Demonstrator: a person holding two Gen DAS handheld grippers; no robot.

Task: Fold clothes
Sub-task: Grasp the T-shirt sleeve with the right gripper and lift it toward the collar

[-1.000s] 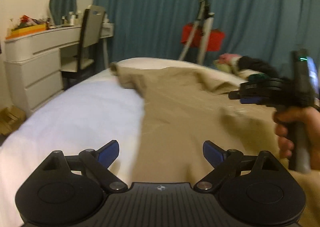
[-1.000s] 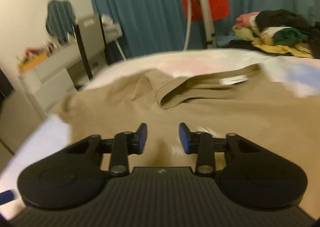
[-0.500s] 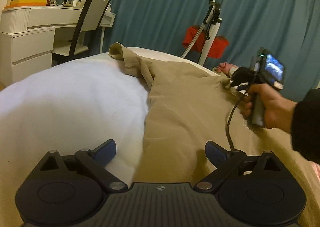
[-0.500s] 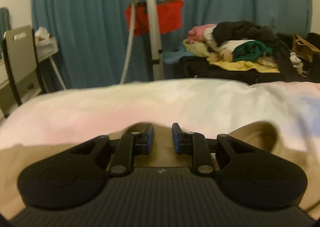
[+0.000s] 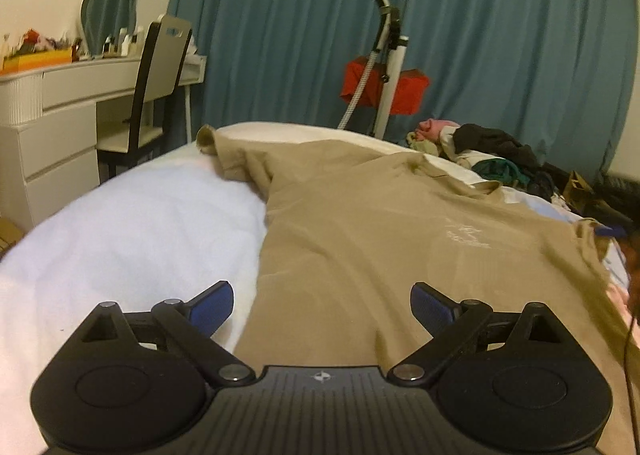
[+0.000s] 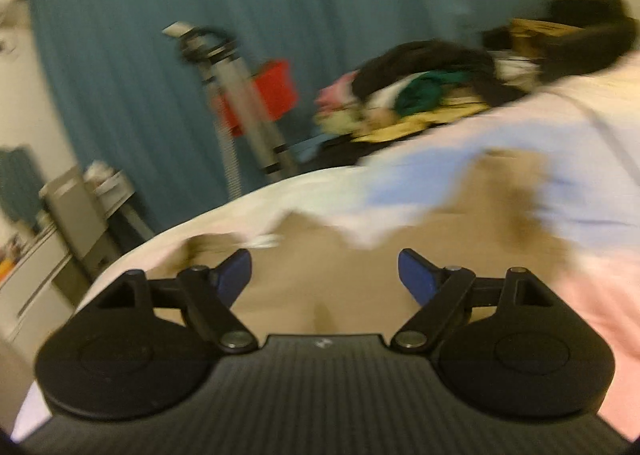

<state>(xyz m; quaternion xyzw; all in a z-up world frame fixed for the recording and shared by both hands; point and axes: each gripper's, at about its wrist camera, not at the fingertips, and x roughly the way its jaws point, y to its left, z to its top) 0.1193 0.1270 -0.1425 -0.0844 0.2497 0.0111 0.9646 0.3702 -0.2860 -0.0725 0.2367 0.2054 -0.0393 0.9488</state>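
The left gripper (image 5: 322, 305) is held low over the near edge of the bed (image 5: 132, 231), its blue-padded jaws spread wide with nothing between them; below the gap, the hem of the tan T-shirt (image 5: 380, 239) is seen. The right gripper (image 6: 324, 275) is likewise seen with jaws spread wide, having just been opening, and no cloth is clamped between them; the tan shirt lies beneath and beyond, blurred in that view. The shirt is spread flat across the pale bedcover, one sleeve (image 5: 228, 159) bunched toward the far left edge, the collar rumpled farther on. Beyond the bed, a pile of clothes (image 5: 488, 155) is heaped at the right. A chair (image 5: 160, 75) is set at a white dresser (image 5: 52, 123), and a teal curtain (image 5: 500, 35) is hung behind.
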